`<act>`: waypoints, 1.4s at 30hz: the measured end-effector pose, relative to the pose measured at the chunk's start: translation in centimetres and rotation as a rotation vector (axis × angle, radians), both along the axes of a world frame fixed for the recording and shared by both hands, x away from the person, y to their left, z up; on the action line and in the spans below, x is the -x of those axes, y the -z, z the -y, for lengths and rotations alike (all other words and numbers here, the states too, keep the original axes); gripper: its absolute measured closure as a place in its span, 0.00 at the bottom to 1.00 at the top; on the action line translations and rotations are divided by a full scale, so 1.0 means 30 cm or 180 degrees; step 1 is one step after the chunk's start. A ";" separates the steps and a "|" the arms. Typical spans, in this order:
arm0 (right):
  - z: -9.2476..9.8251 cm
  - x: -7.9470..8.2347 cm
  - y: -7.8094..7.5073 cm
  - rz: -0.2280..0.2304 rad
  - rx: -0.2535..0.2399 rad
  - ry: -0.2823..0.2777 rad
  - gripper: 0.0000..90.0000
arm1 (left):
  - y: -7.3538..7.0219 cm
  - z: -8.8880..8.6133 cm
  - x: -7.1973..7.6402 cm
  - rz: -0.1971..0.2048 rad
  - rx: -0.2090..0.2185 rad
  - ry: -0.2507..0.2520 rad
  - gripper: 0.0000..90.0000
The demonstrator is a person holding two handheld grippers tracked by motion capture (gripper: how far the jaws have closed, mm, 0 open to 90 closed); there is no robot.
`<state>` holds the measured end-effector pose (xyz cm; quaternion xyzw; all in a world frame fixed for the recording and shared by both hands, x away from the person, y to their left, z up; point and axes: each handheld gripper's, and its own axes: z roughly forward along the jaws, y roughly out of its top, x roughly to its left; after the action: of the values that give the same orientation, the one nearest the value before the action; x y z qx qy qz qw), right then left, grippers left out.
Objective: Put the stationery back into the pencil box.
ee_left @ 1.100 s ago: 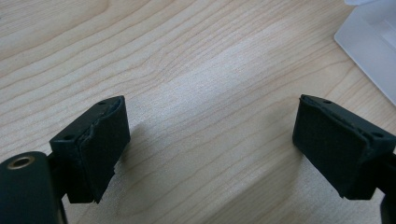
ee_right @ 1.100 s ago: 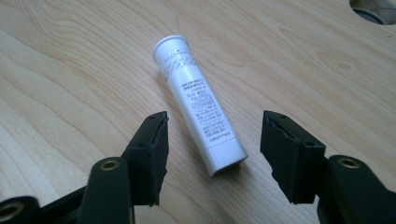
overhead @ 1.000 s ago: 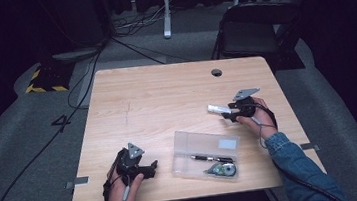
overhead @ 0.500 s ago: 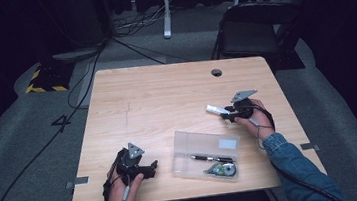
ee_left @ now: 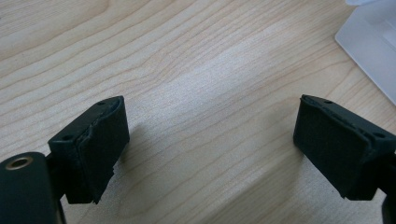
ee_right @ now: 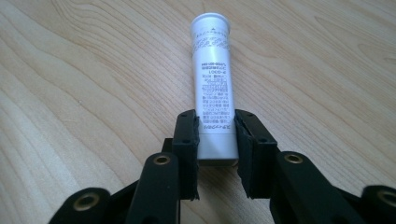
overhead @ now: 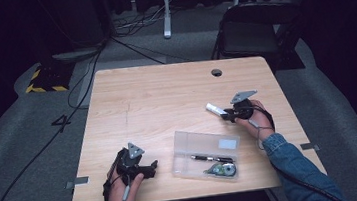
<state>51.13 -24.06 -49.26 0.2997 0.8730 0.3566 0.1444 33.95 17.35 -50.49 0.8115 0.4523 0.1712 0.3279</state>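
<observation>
One white tube (ee_right: 212,84) between the right gripper's (ee_right: 216,135) jaws; one clear plastic case (overhead: 191,144) beside it, holding one pen (overhead: 207,157) and one tape dispenser (overhead: 222,169).

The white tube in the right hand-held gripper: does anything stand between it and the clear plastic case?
Nothing visible does. The white tube, clamped in the right hand-held gripper, has bare table between it and the open clear plastic case.

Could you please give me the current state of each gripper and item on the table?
Right gripper: jaws just closed on the white tube, which lies on the table.
Left gripper: open, holding nothing, low over the table.
Clear case: open, lidless, holding a pen and a tape dispenser.
</observation>
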 end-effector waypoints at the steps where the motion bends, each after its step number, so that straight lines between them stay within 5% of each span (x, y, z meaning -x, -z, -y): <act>1: 0.000 0.001 -0.002 0.0006 0.0003 -0.0001 0.80 | 0.000 0.000 0.000 0.0000 0.0000 0.0000 0.12; 9: 0.003 0.010 -0.032 0.0055 -0.0041 -0.0007 0.80 | 0.000 0.000 0.000 0.0001 0.0003 -0.0003 0.12; 25: 0.009 0.077 -0.187 0.0251 -0.0286 -0.0104 0.80 | 0.000 0.000 -0.004 -0.0008 -0.0007 0.0005 0.11; 42: -0.032 0.197 -0.325 0.0317 -0.0394 -0.0534 0.80 | 0.001 0.001 -0.007 -0.0011 0.0012 0.0008 0.11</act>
<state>45.22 -23.10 -39.51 0.2158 0.8631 0.4351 0.1385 34.17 17.33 -50.52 0.8118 0.4521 0.1684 0.3289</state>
